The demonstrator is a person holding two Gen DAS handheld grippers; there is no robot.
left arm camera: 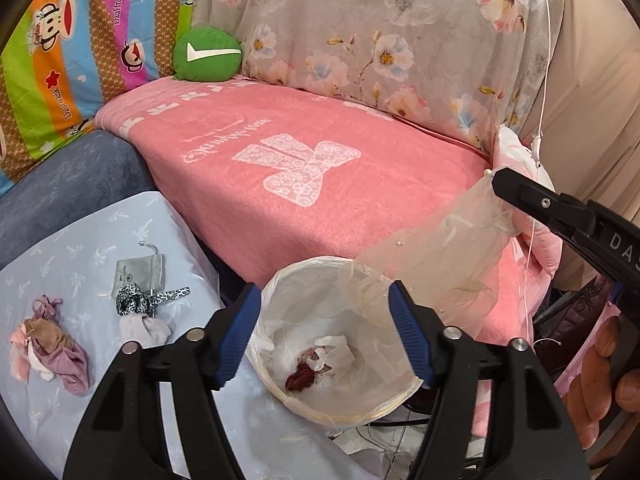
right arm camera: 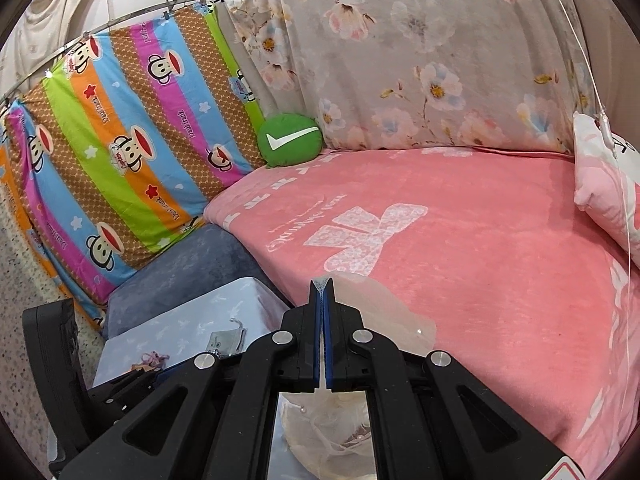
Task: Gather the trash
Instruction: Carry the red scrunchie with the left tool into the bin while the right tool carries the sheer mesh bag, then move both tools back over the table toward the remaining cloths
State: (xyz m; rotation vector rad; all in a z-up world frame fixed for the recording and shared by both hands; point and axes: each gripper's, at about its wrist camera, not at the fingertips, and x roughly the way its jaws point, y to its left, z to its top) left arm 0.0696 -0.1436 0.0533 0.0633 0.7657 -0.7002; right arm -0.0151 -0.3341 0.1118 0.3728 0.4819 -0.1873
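Left claw (left arm camera: 322,334) open wide, empty, hovering over round white-lined trash bin (left arm camera: 280,380) beside pink bed blanket's (left arm camera: 320,184) front edge. Bin holds dark red scrap (left arm camera: 302,376) and white tissue (left arm camera: 336,354). Right claw (right arm camera: 323,282) clamped shut on sheer beige gauze fabric (left arm camera: 432,256), which drapes over bin rim. Cloth bundles (left arm camera: 56,354) lie on pale blue desk (left arm camera: 60,264).

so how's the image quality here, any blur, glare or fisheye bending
Left wrist view: sharp, evenly lit, dark vignette corners, pink blanket edge bowed by the fisheye. Right wrist view: equally sharp, metal rail curved, small glints on the claw's bolts, no strong glare.
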